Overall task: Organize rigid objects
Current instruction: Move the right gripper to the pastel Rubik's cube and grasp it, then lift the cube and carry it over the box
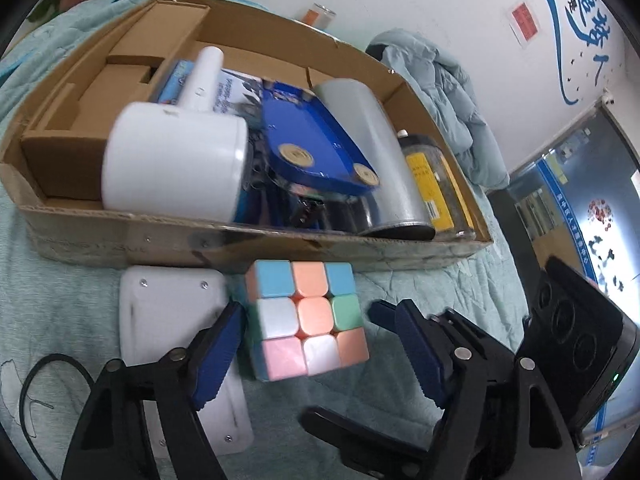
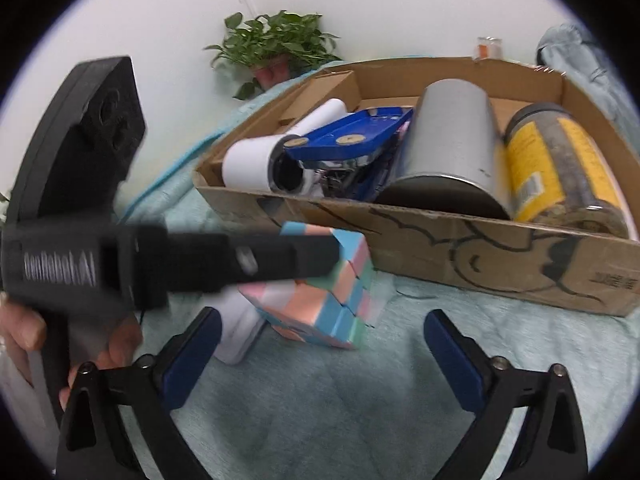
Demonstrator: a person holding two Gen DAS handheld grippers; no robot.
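A pastel puzzle cube (image 1: 308,320) lies on the pale green blanket just in front of the cardboard box (image 1: 120,236). My left gripper (image 1: 320,354) is open around it: the left blue pad (image 1: 218,354) sits close against the cube's left side, while the right pad (image 1: 420,354) stands clear of it. In the right wrist view my right gripper (image 2: 324,360) is open and holds nothing. The cube (image 2: 336,300) lies just ahead of its fingertips, partly hidden by the left gripper's black finger reaching in from the left.
The box (image 2: 440,240) holds a white handled cylinder (image 1: 172,160), a blue tray (image 1: 312,148), a grey can (image 1: 372,152) and a yellow-labelled jar (image 1: 436,184). A flat white device (image 1: 172,320) lies left of the cube. A black cable (image 1: 40,380), a pale jacket (image 1: 440,92) and a plant (image 2: 276,40) are nearby.
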